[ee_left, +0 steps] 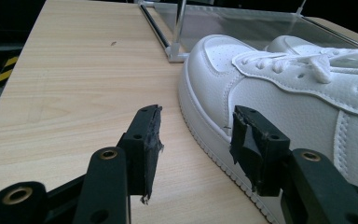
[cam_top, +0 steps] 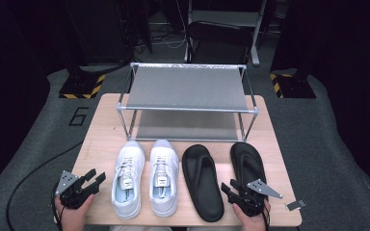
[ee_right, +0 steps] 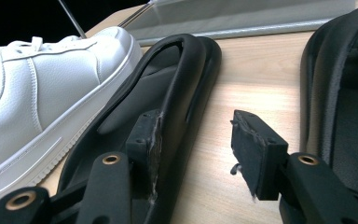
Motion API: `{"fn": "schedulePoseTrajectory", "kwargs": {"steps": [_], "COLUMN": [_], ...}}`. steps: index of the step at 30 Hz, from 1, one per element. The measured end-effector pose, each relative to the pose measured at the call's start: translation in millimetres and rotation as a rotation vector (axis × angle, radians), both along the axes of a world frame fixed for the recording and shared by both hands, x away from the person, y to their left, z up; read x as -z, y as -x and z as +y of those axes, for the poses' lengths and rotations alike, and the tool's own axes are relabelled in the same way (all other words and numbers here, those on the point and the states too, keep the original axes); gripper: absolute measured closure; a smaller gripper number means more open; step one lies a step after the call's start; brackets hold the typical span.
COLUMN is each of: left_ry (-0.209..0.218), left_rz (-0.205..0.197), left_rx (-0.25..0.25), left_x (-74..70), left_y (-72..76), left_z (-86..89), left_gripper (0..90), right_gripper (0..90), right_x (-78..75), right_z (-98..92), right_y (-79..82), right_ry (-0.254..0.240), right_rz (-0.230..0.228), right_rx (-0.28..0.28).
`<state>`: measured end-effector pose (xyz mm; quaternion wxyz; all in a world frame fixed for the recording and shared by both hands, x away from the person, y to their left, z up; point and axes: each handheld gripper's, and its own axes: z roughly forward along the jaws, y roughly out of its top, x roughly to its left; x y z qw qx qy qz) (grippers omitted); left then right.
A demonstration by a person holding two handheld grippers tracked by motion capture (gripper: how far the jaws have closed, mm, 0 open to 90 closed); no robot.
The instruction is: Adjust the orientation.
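The left tool [cam_top: 95,178] is resting at the near left corner of the desk [cam_top: 94,144], held in the person's left hand [cam_top: 71,211], with its jaws standing apart and nothing between them; in the left gripper view they are pointing along the outer side of the left white sneaker [ee_left: 279,93], just beside its sole. The right tool [cam_top: 227,186] is sitting at the near right edge, held in the right hand [cam_top: 253,219], jaws likewise apart and clamping nothing; in the right gripper view one jaw is lying over the rim of the left black sandal [ee_right: 168,98] and the other near the right black sandal [ee_right: 340,107], with bare desk between them. Across the near half of the desk, the two sneakers and two sandals are lying in a row, toes pointing away, the right white sneaker [cam_top: 164,175] standing just beside its mate. Farther back, a two-tier metal shoe rack [cam_top: 188,89] is standing at the far edge of the desk.
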<state>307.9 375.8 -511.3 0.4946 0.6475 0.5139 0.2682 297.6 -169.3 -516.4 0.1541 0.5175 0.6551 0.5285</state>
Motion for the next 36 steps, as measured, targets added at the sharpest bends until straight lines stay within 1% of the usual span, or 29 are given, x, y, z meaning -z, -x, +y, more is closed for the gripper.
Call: {"fn": "schedulePoseTrajectory", "kwargs": {"steps": [1, 2, 3, 4, 6, 7, 8, 9, 10, 11, 12, 13, 14, 15, 16, 18, 19, 20, 21, 25, 26, 29, 30, 31, 32, 33, 34, 35, 36], "left_ry": [0.01, 0.011, 0.011, 0.014, 0.02, 0.018, 0.014, 0.008, 0.012, 0.011, 0.01, 0.01, 0.011, 0.011, 0.019, 0.018, 0.018, 0.012, 0.012, 0.006, 0.001, 0.002, 0.0, 0.003, 0.002, 0.011, 0.011, 0.012, 0.016], "left_rz": [-0.002, -0.005, -0.005, 0.006, 0.008, 0.016, 0.01, 0.016, 0.014, 0.016, 0.019, 0.019, 0.03, 0.03, 0.026, 0.026, 0.02, 0.028, 0.028, 0.027, 0.026, 0.023, 0.03, 0.025, 0.03, 0.03, 0.03, 0.036, 0.019], "left_rx": [0.003, -0.002, -0.002, -0.002, -0.003, 0.0, -0.008, -0.005, -0.009, -0.015, -0.026, -0.026, -0.032, -0.032, -0.041, -0.045, -0.045, -0.037, -0.037, -0.039, -0.04, -0.047, -0.046, -0.05, -0.057, -0.071, -0.071, -0.071, -0.092], "left_x": [0.1, 0.5, 0.5, 1.7, 2.3, 2.7, 3.4, 3.1, 3.5, 3.8, 4.6, 4.6, 4.9, 4.9, 5.3, 5.2, 5.2, 4.0, 4.0, 4.6, 4.3, 4.0, 3.8, 4.3, 4.4, 4.9, 4.9, 4.6, 5.3], "left_y": [0.0, 0.1, 0.1, -1.1, -2.0, -2.5, -3.2, -2.9, -2.5, -2.1, -1.5, -1.5, -0.8, -0.8, -1.4, -1.6, -1.9, -2.1, -2.1, -3.1, -3.1, -3.9, -4.4, -5.6, -6.1, -7.3, -7.3, -7.3, -7.8], "left_z": [-0.3, -0.8, -0.8, -0.3, -0.3, 0.1, -0.3, 0.3, 0.7, 1.3, 3.0, 3.0, 4.5, 4.5, 4.6, 4.2, 3.5, 2.9, 2.9, 0.3, 0.2, 0.4, 1.3, 1.9, 2.6, 4.3, 4.3, 5.5, 5.8], "left_gripper": [49.9, 49.9, 49.9, 49.9, 49.9, 49.8, 49.7, 49.7, 49.7, 49.2, 48.9, 48.8, 48.7, 48.8, 48.8, 48.8, 48.8, 48.5, 48.5, 48.1, 48.0, 47.9, 47.8, 47.6, 47.5, 47.5, 47.5, 47.5, 47.5], "right_gripper": [52.2, 52.2, 52.2, 52.1, 52.1, 51.8, 51.4, 51.4, 50.9, 50.2, 50.2, 50.2, 50.3, 50.3, 52.6, 53.6, 53.6, 54.0, 54.0, 54.0, 54.4, 54.7, 55.2, 56.3, 60.6, 64.4, 64.4, 69.6, 71.7], "right_x": [0.7, 2.2, 2.9, 3.6, 4.1, 3.9, 3.2, 3.2, 2.3, 2.0, 1.2, 1.0, 1.4, 1.4, 1.8, 2.4, 2.4, 2.5, 2.5, 3.2, 4.8, 6.4, 6.7, 7.5, 7.8, 8.4, 8.4, 8.9, 9.3], "right_z": [0.0, -0.3, -0.3, -0.2, -0.1, -0.1, -0.4, -0.4, 0.4, 0.9, 3.1, 4.4, 5.1, 5.1, 6.1, 6.7, 6.7, 6.9, 6.9, 7.3, 7.8, 8.9, 9.8, 10.1, 12.5, 13.4, 13.4, 14.1, 14.3], "right_y": [-0.3, -1.0, -0.5, -0.3, -0.5, -0.5, -1.4, -1.4, -1.4, -2.3, -3.1, -2.9, -3.2, -3.2, -2.6, -2.9, -2.9, -1.9, -1.9, 1.7, 3.1, 3.2, 3.7, 3.6, 5.3, 5.4, 5.4, 5.5, 5.5], "right_ry": [-0.009, -0.015, -0.029, -0.037, -0.038, -0.031, -0.027, -0.027, -0.032, -0.021, -0.01, -0.01, 0.0, 0.0, -0.001, 0.009, 0.009, 0.007, 0.007, 0.015, 0.014, 0.017, 0.014, 0.018, 0.014, 0.019, 0.019, 0.023, 0.025], "right_rz": [0.008, 0.005, 0.023, 0.032, 0.035, 0.037, 0.029, 0.029, 0.037, 0.025, 0.02, 0.03, 0.026, 0.026, 0.036, 0.028, 0.028, 0.031, 0.031, 0.053, 0.07, 0.076, 0.085, 0.082, 0.104, 0.104, 0.104, 0.1, 0.095], "right_rx": [-0.001, -0.003, -0.001, -0.002, -0.008, -0.006, -0.003, -0.003, 0.002, 0.006, -0.001, -0.004, -0.008, -0.008, -0.017, -0.023, -0.023, -0.028, -0.028, -0.032, -0.033, -0.045, -0.047, -0.057, -0.062, -0.068, -0.068, -0.074, -0.078]}}
